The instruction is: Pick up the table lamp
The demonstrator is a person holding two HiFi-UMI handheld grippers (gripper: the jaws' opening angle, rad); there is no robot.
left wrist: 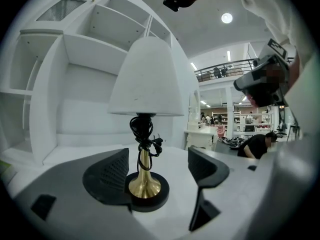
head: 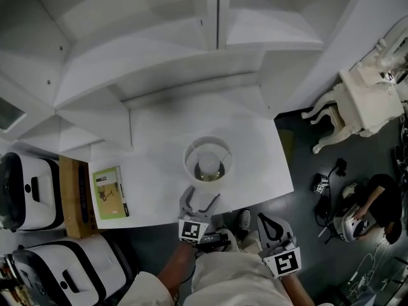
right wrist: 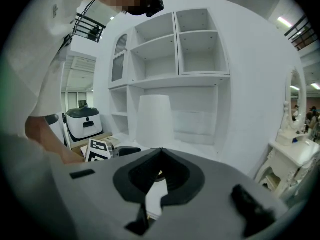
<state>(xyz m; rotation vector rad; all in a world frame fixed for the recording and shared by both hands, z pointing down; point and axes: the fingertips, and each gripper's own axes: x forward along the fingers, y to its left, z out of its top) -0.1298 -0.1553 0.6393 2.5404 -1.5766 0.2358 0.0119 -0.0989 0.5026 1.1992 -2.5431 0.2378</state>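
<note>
The table lamp (head: 208, 159) stands on the white table (head: 255, 164), seen from above as a round white shade. In the left gripper view its white shade (left wrist: 145, 79) tops a brass stem (left wrist: 144, 171) wound with a black cord, on a round black base (left wrist: 150, 198). My left gripper (head: 201, 194) is open at the table's front edge. The lamp's base sits between its jaws (left wrist: 157, 159), nearer the left finger (left wrist: 107, 176), and the pads do not press on it. My right gripper (head: 265, 220) hangs shut and empty off the table's front edge, with its tips together (right wrist: 160, 151) and the lamp shade (right wrist: 155, 119) beyond them.
A green book (head: 109, 192) lies at the table's left end beside a wooden box (head: 75, 196). White-and-black machines (head: 29, 190) stand further left. A white shelf unit (head: 210, 43) rises behind the table. On the dark floor to the right stand an ornate white table (head: 363, 104) and a crouching person (head: 376, 203).
</note>
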